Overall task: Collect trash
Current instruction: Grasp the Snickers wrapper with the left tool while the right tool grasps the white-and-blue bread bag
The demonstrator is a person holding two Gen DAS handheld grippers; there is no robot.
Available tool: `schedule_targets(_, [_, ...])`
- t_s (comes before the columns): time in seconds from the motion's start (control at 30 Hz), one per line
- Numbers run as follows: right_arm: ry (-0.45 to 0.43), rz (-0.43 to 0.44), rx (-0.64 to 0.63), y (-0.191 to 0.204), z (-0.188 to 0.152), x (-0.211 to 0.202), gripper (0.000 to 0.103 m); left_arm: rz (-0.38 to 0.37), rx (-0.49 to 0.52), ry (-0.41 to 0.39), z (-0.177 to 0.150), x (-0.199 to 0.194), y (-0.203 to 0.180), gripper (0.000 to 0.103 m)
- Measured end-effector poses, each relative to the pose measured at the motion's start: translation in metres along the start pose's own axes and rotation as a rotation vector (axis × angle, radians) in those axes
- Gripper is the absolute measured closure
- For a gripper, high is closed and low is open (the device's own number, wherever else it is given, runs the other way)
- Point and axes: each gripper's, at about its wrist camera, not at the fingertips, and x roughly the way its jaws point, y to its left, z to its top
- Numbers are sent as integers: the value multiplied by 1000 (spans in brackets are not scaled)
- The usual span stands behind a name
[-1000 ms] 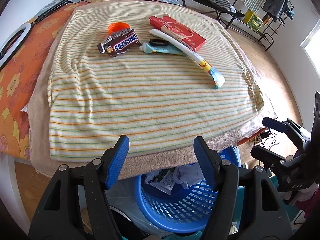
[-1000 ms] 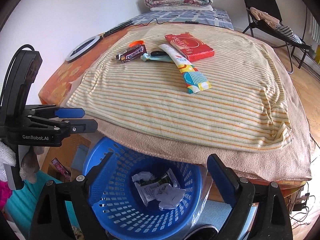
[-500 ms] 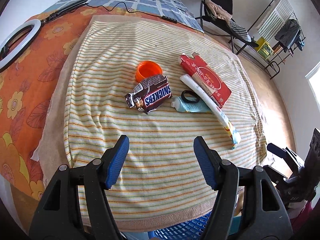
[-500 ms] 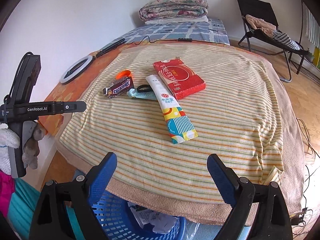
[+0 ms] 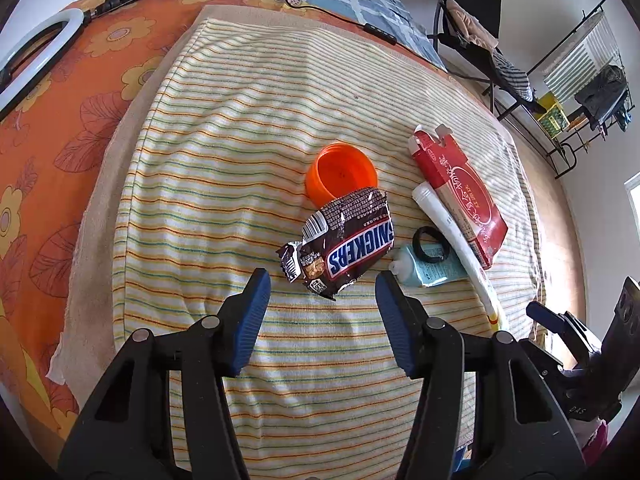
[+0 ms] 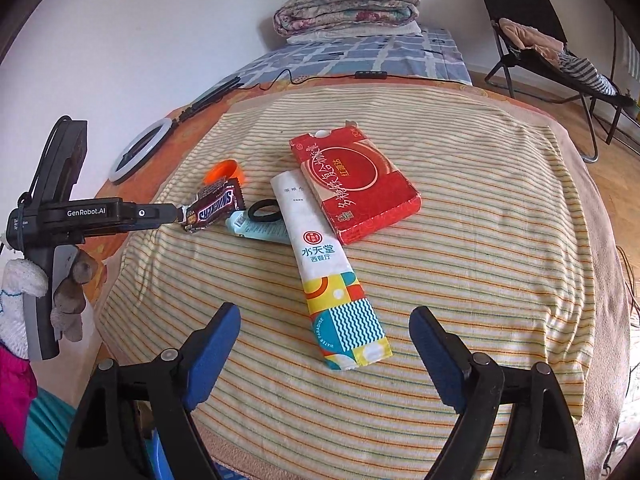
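A: What writing can be read on the trash on the bed?

B: The brown wrapper (image 5: 344, 246) reads "SNICKERS" in white on blue. The long paper sleeve (image 6: 328, 268) carries "水天堂 西餐厅" under a red round seal, and "WATER PARADISE" runs along its patterned end. The red box (image 6: 352, 188) has gold Chinese script that is hard to make out.

A: And where do they lie?

B: All on the striped towel (image 5: 240, 160) spread over the bed. In the left wrist view the orange cap (image 5: 340, 172) sits at twelve o'clock of the wrapper, touching it; the pale blue tube (image 5: 428, 270) with a black ring (image 5: 430, 242) on it lies at three o'clock.

A: The grippers?

B: The left gripper (image 5: 322, 284) hangs just short of the wrapper, its blue fingers apart and closing, with only the wrapper's near corner reaching between the tips; no pad touches it. The right gripper (image 6: 324, 334) is spread wide, also closing, with the sleeve's patterned end between its fingers, untouched. The left gripper's body, seen from the right wrist, is marked "GenRobot.AI", and a gloved hand (image 6: 60, 296) holds it.
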Motion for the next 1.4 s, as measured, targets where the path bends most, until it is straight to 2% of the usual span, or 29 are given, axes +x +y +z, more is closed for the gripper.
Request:
schedule_targets(0.3, [41, 14, 13, -5, 16, 30, 26, -1, -22, 20, 14, 23, 3, 48])
schedule_targets(0.37, [44, 14, 6, -4, 18, 34, 26, 0, -14, 19, 17, 26, -1, 54])
schedule_targets(0.43, [47, 18, 1, -3, 20, 37, 30, 10, 1, 24, 18, 30, -5, 69])
schedule_targets(0.57, [59, 8, -8, 0, 21, 44, 35, 42, 37, 22, 16, 33, -14, 82])
schedule_targets(0.6, [61, 10, -7, 0, 22, 45, 36, 50, 47, 21, 14, 31, -16, 90])
schedule_targets(0.73, [70, 7, -21, 2, 21, 49, 42, 66, 72, 5, 11, 28, -21, 95])
schedule_targets(0.87, [88, 14, -26, 3, 18, 54, 60, 58, 73, -13, 8, 22, -21, 96])
schedule_targets(1.03, [77, 32, -33, 6, 15, 51, 68, 64, 84, -40, 8, 10, -21, 96])
schedule_targets(1.1, [68, 44, -37, 8, 14, 49, 76, 67, 89, -48, 7, 6, -21, 97])
schedule_targets(1.4, [26, 60, -53, 15, 15, 37, 94, 69, 107, -77, 0, -12, -22, 97])
